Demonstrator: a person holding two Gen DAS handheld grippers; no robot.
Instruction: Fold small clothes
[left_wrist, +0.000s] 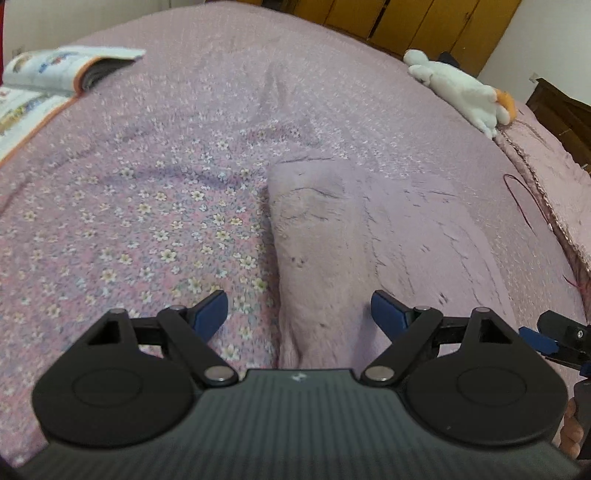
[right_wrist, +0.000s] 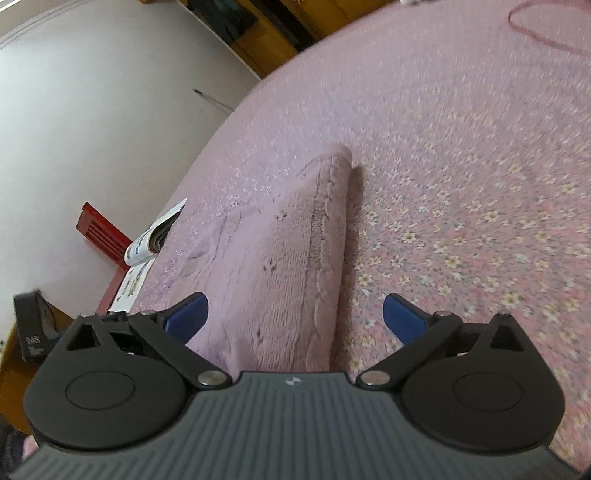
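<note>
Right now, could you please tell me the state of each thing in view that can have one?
Pink garment: folded, flat on the bedspread.
Left gripper: open, empty.
Right gripper: open, empty.
Book: lying open.
Plush toy: lying on its side.

I see one garment (left_wrist: 332, 236) (right_wrist: 280, 266), pale mauve fuzzy knit, folded into a long flat strip, lying on the floral bedspread (left_wrist: 147, 206) (right_wrist: 461, 206), rounded fold at the far end.
</note>
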